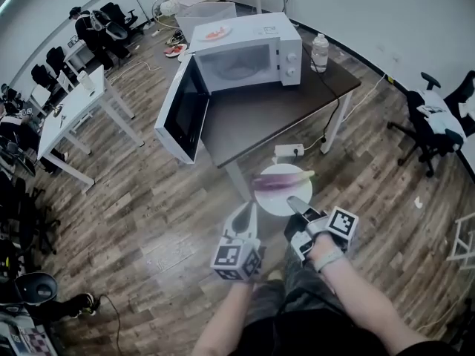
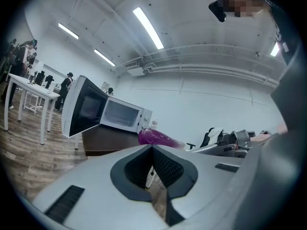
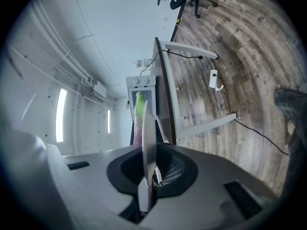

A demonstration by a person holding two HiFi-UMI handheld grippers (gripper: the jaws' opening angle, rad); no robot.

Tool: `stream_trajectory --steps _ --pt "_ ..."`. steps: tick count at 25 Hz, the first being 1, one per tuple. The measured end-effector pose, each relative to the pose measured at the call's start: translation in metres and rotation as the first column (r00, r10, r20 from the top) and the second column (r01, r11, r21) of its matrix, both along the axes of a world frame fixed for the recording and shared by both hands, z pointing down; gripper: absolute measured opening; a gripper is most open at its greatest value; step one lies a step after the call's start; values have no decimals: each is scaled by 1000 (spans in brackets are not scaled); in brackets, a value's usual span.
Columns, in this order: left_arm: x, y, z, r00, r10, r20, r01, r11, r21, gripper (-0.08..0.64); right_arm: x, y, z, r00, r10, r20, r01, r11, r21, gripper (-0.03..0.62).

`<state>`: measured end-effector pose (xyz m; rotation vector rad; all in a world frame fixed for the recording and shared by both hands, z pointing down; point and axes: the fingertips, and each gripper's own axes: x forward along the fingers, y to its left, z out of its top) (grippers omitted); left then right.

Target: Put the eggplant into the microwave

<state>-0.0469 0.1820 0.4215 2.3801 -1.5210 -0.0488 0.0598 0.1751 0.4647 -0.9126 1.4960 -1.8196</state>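
Note:
A purple eggplant with a green stem lies on a white plate. My right gripper is shut on the plate's near rim and holds it in the air in front of the dark table. In the right gripper view the plate stands edge-on between the jaws of the right gripper, with the eggplant beyond it. The left gripper hangs just left of the plate, shut and holding nothing. The white microwave stands on the table with its door swung wide open. From the left gripper I see the eggplant and the microwave.
A clear bottle stands right of the microwave, and a small plate lies on top of it. A power strip hangs at the table's near edge. White desks stand at the left, office chairs at the right.

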Motion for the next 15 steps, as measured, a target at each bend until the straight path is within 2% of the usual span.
stream_trajectory --steps 9,15 --pt "0 -53 5 1000 -26 -4 26 1000 -12 0 -3 -52 6 999 -38 0 38 999 -9 26" --pt "5 -90 5 999 -25 21 25 1000 3 0 0 -93 0 997 -72 -21 72 997 26 26"
